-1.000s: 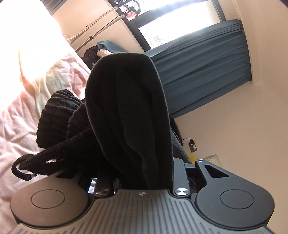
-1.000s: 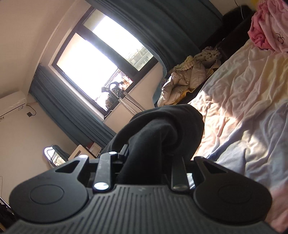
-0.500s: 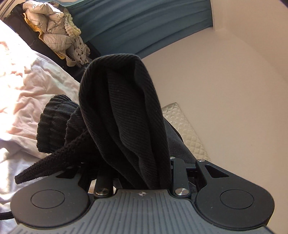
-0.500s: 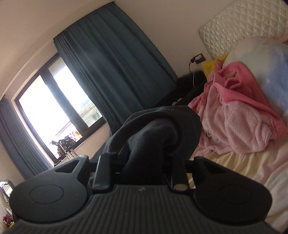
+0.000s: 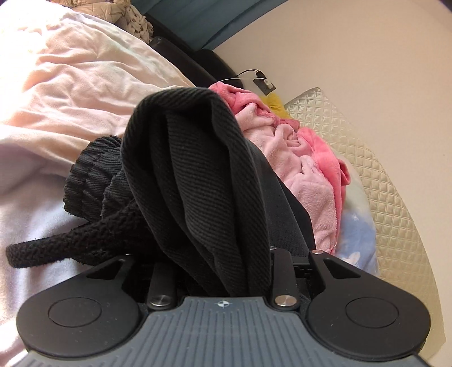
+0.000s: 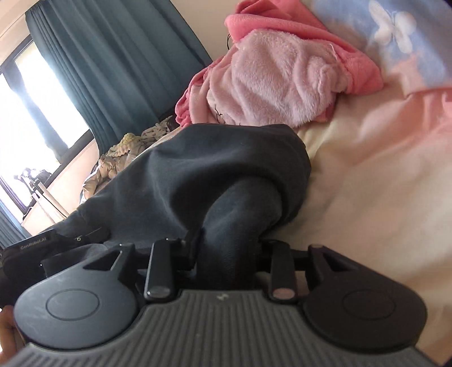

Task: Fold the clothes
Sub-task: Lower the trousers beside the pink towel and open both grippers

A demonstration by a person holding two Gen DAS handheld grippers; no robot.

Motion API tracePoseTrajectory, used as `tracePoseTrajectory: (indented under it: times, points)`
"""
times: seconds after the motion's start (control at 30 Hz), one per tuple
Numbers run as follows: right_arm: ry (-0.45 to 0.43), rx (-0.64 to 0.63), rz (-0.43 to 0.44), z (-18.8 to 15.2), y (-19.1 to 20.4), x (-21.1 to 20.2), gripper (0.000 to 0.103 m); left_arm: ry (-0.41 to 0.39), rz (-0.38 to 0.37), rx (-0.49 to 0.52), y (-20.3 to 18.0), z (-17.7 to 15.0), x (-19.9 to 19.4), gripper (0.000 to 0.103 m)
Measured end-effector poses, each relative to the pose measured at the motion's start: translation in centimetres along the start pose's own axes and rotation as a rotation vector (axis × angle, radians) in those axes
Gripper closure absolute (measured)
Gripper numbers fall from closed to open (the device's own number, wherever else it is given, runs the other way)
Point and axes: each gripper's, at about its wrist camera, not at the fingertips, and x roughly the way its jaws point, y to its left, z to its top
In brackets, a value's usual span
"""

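Your left tongs (image 5: 226,254) are pinched on a black ribbed-knit garment (image 5: 195,169); fabric bunches up between the jaws and hides the tips. A thick black knitted drawcord (image 5: 56,245) trails off to the left from the same bundle, and a chunky ribbed cuff (image 5: 90,175) sits behind it. Garment is held above the bed, over a wrinkled pale pink bedsheet (image 5: 70,84).

Your right tongs (image 6: 226,254) are clamped on the same dark garment, which reads charcoal grey and smooth on this side (image 6: 212,175); the cloth folds over the jaws and stretches off to the left. At the left edge of the right view you can see the other black gripper body (image 6: 34,242) with white lettering "GenRobot.AI". A bit of your hand (image 6: 7,333) shows at bottom left.

Behind the garment: a fluffy pink fleece garment (image 6: 282,79) heaped on the bed, a light blue pillow with a white butterfly print (image 6: 395,25), a cream quilted headboard (image 5: 367,146), teal pleated curtains (image 6: 99,70) beside a bright window (image 6: 34,113), and a beige puffer jacket (image 6: 113,161) piled near it. A wall socket with a plugged cable (image 5: 264,83) sits above the pink fleece.
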Motion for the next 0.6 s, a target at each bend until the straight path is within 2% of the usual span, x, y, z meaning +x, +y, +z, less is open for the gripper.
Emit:
tracePoseTrajectory:
  times: [0.07, 0.13, 0.17, 0.2, 0.23, 0.27, 0.3, 0.33, 0.4, 0.47, 0.6]
  points:
    - [-0.006, 0.03, 0.003, -0.1, -0.3, -0.2, 0.065, 0.022, 0.007, 0.033, -0.3, -0.5, -0.1, 0.065]
    - [0.0, 0.013, -0.026, 0.5, 0.3, -1.1, 0.057, 0.069, 0.022, 0.013, -0.6, -0.5, -0.8, 0.061]
    - [0.003, 0.005, -0.04, 0.8, 0.6, -1.5, 0.055, 0.1, 0.033, -0.008, -0.9, -0.6, -1.5, 0.055]
    - [0.007, -0.004, -0.054, 1.1, 0.9, -2.0, 0.049, 0.127, 0.063, -0.033, -1.5, -0.8, -2.7, 0.047]
    - [0.01, -0.012, -0.068, 1.5, 1.2, -2.4, 0.039, 0.153, 0.094, -0.057, -2.1, -1.1, -3.9, 0.043]
    - [0.013, -0.02, -0.082, 1.8, 1.5, -2.9, 0.034, 0.179, 0.125, -0.081, -2.7, -1.3, -5.0, 0.039]
    - [0.016, -0.029, -0.096, 2.1, 1.8, -3.3, 0.028, 0.186, 0.162, -0.081, -3.0, -0.8, -5.7, 0.022]
    - [0.019, -0.037, -0.11, 2.4, 2.1, -3.8, 0.028, 0.157, 0.237, -0.054, -3.8, -0.2, -7.2, 0.014]
    - [0.004, -0.057, -0.131, 3.2, 2.7, -5.6, 0.026, 0.084, 0.262, 0.029, -5.1, 1.2, -10.0, 0.012]
    - [-0.018, -0.069, -0.126, 4.1, 3.8, -7.9, 0.025, 0.058, 0.29, 0.084, -6.4, 2.1, -12.8, 0.012]
    - [-0.065, -0.152, -0.1, 5.6, 7.4, -12.6, 0.025, -0.014, 0.286, 0.155, -9.5, 3.0, -19.5, 0.01]
